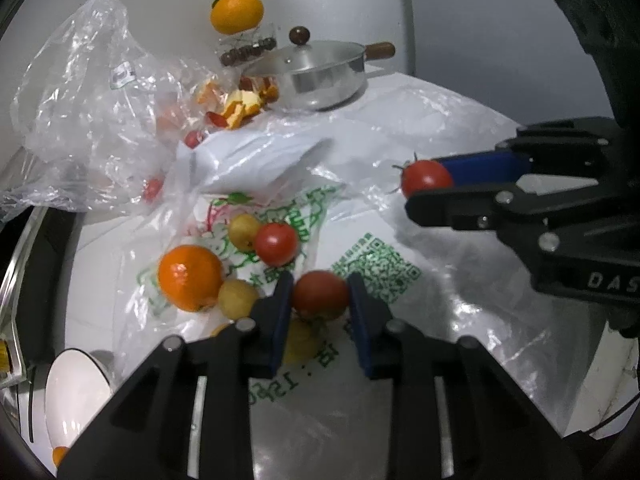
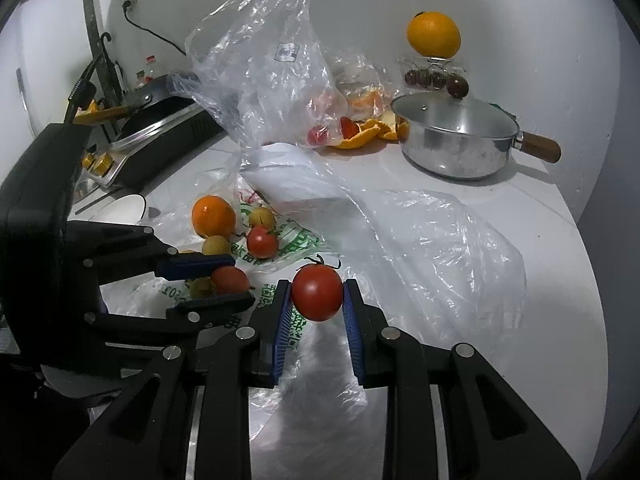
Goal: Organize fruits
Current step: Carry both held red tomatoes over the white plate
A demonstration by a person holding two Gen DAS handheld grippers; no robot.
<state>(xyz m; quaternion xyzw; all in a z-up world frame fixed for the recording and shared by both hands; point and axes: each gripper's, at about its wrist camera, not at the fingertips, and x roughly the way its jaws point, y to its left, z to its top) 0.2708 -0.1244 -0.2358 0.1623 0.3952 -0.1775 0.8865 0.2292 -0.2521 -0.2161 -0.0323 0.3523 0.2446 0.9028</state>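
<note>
My left gripper [image 1: 320, 285] is shut on a red tomato [image 1: 320, 295] just above a printed plastic bag [image 1: 368, 264]. Beside it lie an orange [image 1: 190, 278], another tomato [image 1: 276, 243] and small yellow fruits [image 1: 243, 231]. My right gripper [image 2: 317, 286] is shut on a second stemmed tomato [image 2: 317, 292], held above a clear bag. In the left wrist view that right gripper [image 1: 424, 182] reaches in from the right with its tomato [image 1: 426, 178]. The right wrist view shows the left gripper [image 2: 240, 280] at the left with its tomato [image 2: 230, 279], near the orange [image 2: 213, 216].
A lidded steel pot [image 2: 456, 140] stands at the back with orange peels [image 2: 368, 128] beside it. Another orange [image 2: 433, 35] sits on a clear box of dark fruit. A crumpled clear bag [image 2: 260, 60] rises behind the pile. A white bowl [image 2: 124, 208] and a cooktop [image 2: 160, 136] are left.
</note>
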